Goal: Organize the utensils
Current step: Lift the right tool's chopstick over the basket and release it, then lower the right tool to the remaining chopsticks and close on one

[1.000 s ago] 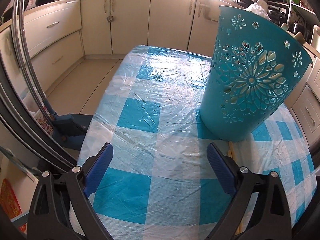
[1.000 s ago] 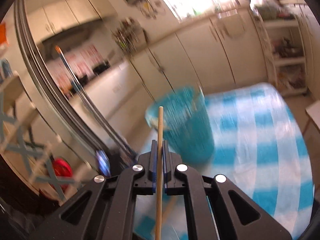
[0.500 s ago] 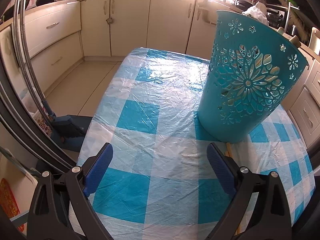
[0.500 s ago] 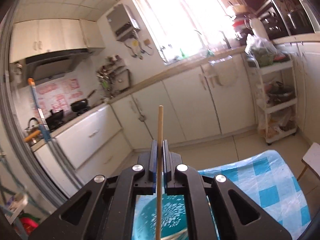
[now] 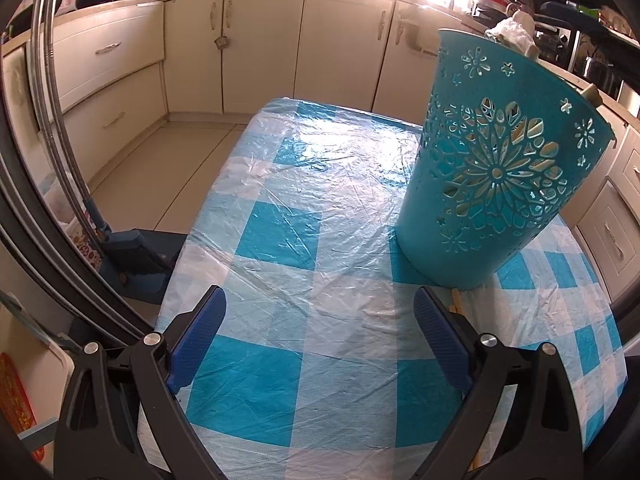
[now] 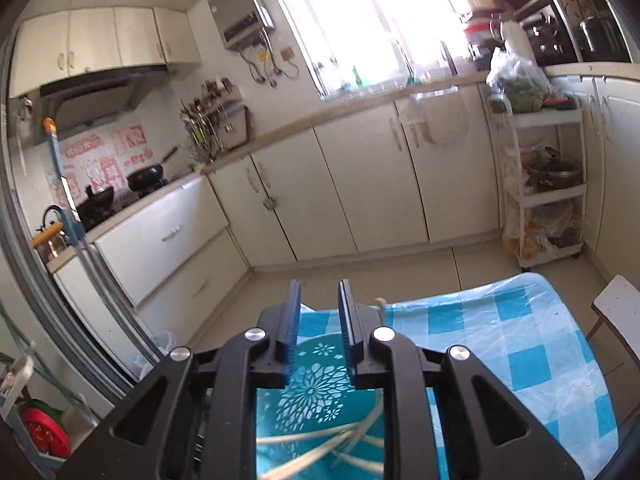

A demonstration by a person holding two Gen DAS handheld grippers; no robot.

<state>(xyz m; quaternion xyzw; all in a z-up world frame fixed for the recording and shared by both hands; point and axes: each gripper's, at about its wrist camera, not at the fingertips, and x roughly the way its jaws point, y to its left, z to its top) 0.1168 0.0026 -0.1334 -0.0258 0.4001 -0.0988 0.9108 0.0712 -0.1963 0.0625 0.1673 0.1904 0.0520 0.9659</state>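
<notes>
Right gripper [image 6: 319, 322] jaws opening, empty, above holder [image 6: 320, 400]; left gripper [image 5: 320, 340] released; you risk tipping holder near table [image 5: 280, 400] right edge

checked tablecloth [image 5: 276, 236] on table | cream cabinets [image 6: 360, 184] | wok [image 6: 146, 178] on counter | white trolley [image 6: 544, 196]

Your left gripper [image 5: 318, 334] is a black plastic frame with triangular cut-outs in each arm, and round silver screw heads sit at the pivots. Its two fingers [image 5: 198, 336] carry dark blue pads with a fine ribbed texture on the inner faces. Your right gripper [image 6: 319, 320] is built the same way: black arms with triangular openings, four silver screws across the top, and narrow blue ribbed pads [image 6: 291, 328] seen edge-on. No sleeve or cable shows in either view.
</notes>
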